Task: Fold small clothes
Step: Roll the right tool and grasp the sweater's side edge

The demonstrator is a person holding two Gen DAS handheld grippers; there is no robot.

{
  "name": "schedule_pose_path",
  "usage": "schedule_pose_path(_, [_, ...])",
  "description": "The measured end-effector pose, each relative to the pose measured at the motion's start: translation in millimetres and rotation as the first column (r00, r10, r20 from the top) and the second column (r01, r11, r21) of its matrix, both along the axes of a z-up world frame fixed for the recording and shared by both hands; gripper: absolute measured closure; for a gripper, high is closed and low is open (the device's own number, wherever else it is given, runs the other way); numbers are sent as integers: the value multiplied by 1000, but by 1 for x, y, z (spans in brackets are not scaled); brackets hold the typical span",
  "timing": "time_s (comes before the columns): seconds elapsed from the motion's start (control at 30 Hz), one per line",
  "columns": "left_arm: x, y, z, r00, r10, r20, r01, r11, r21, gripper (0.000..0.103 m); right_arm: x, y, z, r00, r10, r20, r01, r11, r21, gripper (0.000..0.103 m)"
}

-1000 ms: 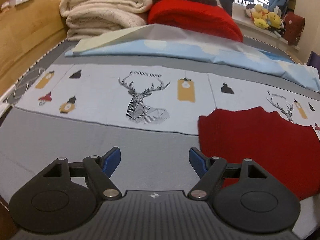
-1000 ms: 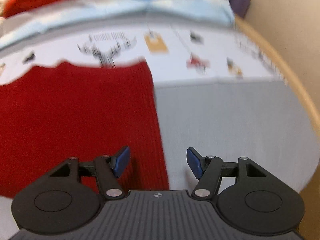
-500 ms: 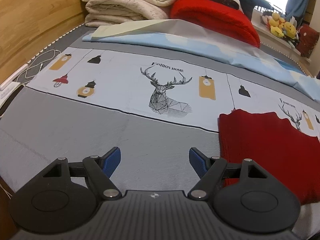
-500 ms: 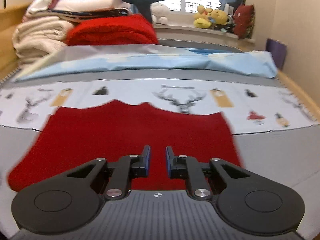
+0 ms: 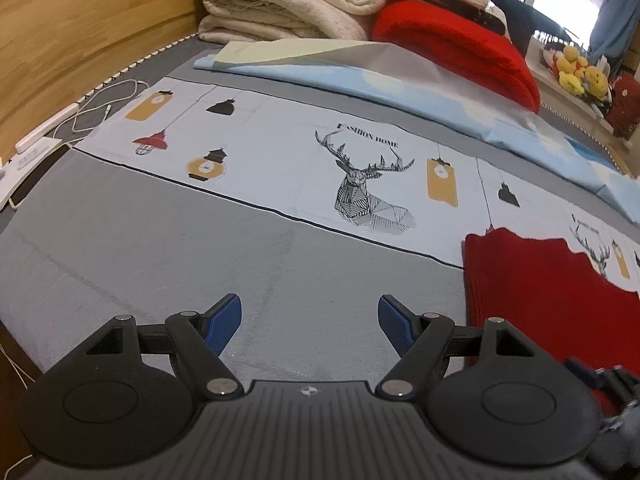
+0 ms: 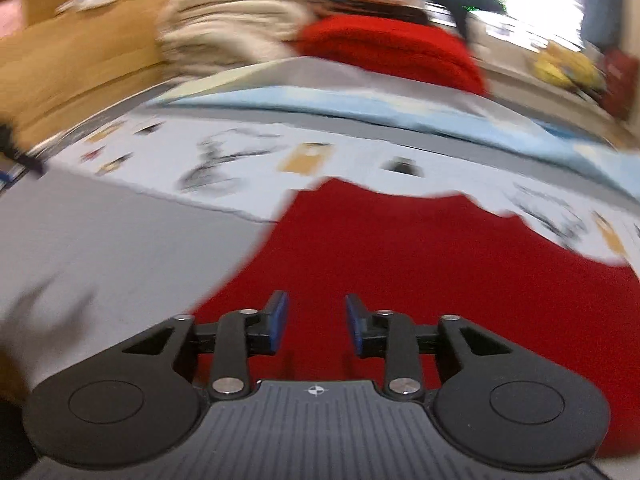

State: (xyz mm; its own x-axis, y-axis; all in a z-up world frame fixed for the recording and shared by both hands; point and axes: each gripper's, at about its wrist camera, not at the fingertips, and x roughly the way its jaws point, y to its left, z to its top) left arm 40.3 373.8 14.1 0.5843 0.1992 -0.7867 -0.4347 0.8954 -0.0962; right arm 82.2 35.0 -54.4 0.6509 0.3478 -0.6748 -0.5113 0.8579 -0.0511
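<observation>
Right gripper point(image 6: 313, 320) half spread, just been opening, empty above red knit garment point(image 6: 420, 264). Left gripper point(image 5: 310, 322) spread wide beside it. Soft, light, floppy; best pinched at a corner.

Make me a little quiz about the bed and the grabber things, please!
1. True or false: the left gripper is squeezing the red knitted garment.
2. Which animal is drawn on the printed sheet? A) deer B) cat C) fish
3. Fill in: in the right wrist view, the right gripper has the ____ garment below its parted jaws.

Key:
1. False. Its jaws are wide open over the grey bedcover, with the garment off to one side.
2. A
3. red
</observation>
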Motion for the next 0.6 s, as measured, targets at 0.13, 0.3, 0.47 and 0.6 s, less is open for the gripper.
schedule_pose_path(0.13, [-4,8,0,1000,14,0,-14,1000,-2,23,-18,50,-13,988,156,9,-155,985,-81,35])
schedule_pose_path(0.3, [-6,15,-1,1000,19,-8,-19,1000,7,23,-30,83,-40,967,256,-8,-251,940,-230,28])
schedule_pose_path(0.47, [-10,22,-2,1000,24,-7,-24,1000,2,23,-31,94,-76,961,275,36,-222,841,-494,27])
schedule_pose_path(0.6, [-11,26,-4,1000,25,-12,-25,1000,-1,23,-28,94,-76,957,286,43,-228,837,-498,44])
